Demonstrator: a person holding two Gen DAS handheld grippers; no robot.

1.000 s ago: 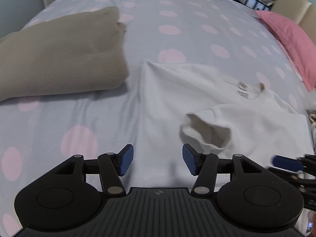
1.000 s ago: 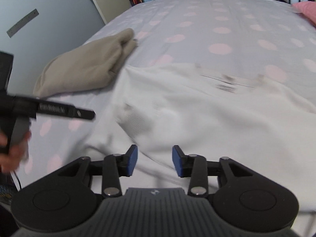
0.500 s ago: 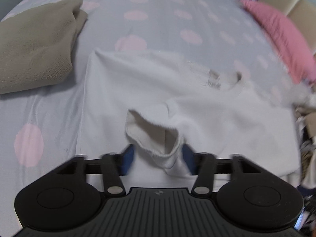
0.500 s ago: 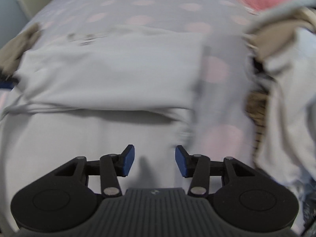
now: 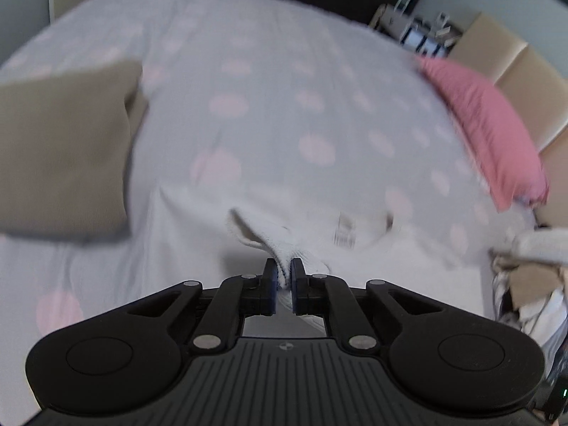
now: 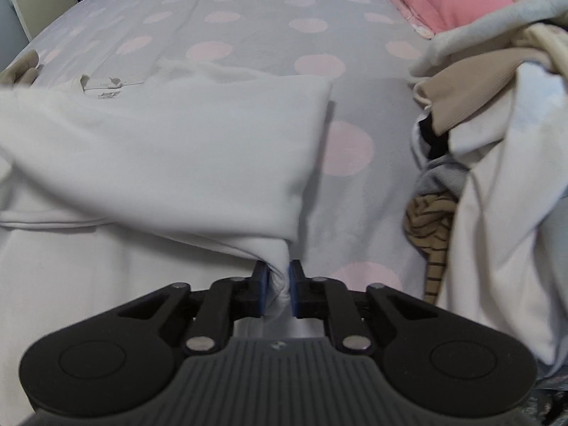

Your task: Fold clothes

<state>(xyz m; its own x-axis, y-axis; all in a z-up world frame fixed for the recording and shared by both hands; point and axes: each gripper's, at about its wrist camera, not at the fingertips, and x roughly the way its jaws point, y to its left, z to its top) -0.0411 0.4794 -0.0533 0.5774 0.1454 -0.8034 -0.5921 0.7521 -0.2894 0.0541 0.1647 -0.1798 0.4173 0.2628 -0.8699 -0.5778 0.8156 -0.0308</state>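
Your left gripper (image 5: 283, 277) has just closed on the white sweater's (image 6: 159, 149) cuff (image 5: 284, 248); your right gripper (image 6: 276, 289) has just closed on its bunched hem. Beyond lie a beige folded garment (image 5: 60, 156) left, clothes pile (image 6: 497, 163) right, pink pillow (image 5: 486, 131) farther.

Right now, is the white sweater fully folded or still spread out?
Partly folded: the white sweater has one side doubled over, with both tongs shut on its fabric.

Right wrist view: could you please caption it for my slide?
Right gripper pinches a white sweater on the polka-dot bed, beside unfolded laundry.
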